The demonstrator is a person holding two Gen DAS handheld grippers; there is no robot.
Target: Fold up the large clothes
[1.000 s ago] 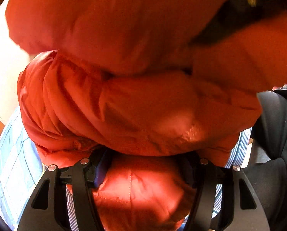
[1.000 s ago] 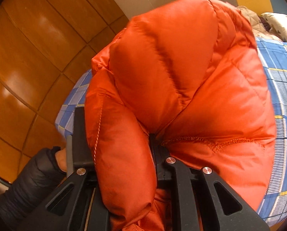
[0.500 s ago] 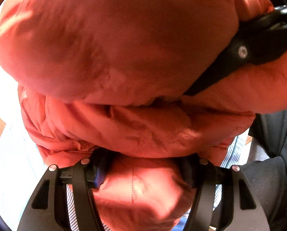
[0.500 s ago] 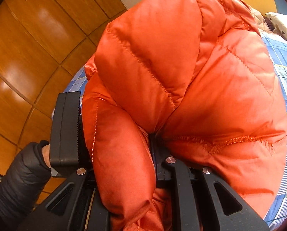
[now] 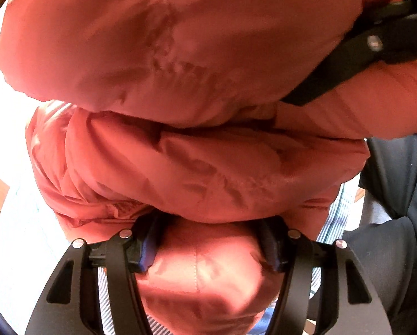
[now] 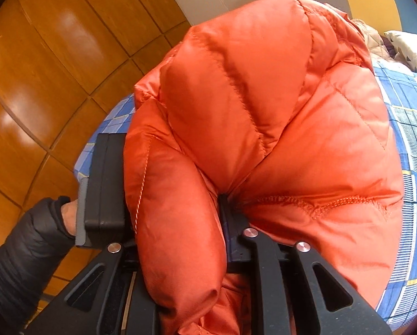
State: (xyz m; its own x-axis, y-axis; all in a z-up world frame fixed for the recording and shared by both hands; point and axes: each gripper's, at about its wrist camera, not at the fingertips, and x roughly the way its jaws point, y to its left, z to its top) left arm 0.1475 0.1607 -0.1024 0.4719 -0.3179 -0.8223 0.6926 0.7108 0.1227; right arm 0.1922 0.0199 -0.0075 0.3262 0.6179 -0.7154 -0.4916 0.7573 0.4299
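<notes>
The left gripper (image 5: 205,254) is squeezing a thick puffy roll of the orange down jacket (image 5: 197,167), with its two jaws closed in on the padding. The right gripper (image 6: 177,223) is pinching another fat fold of the orange down jacket (image 6: 278,128) near a stitched seam. The jacket is bunched up between both grippers, just above the bed with the blue checked sheet (image 6: 415,145). It is looking soft, puffy and light, and its shiny cloth is probably slippery. The puffy parts may be springing back after a fold, so holding at the seams or edges seems best. No box or basket is showing. A pillow (image 6: 409,47) is lying far up the bed.
</notes>
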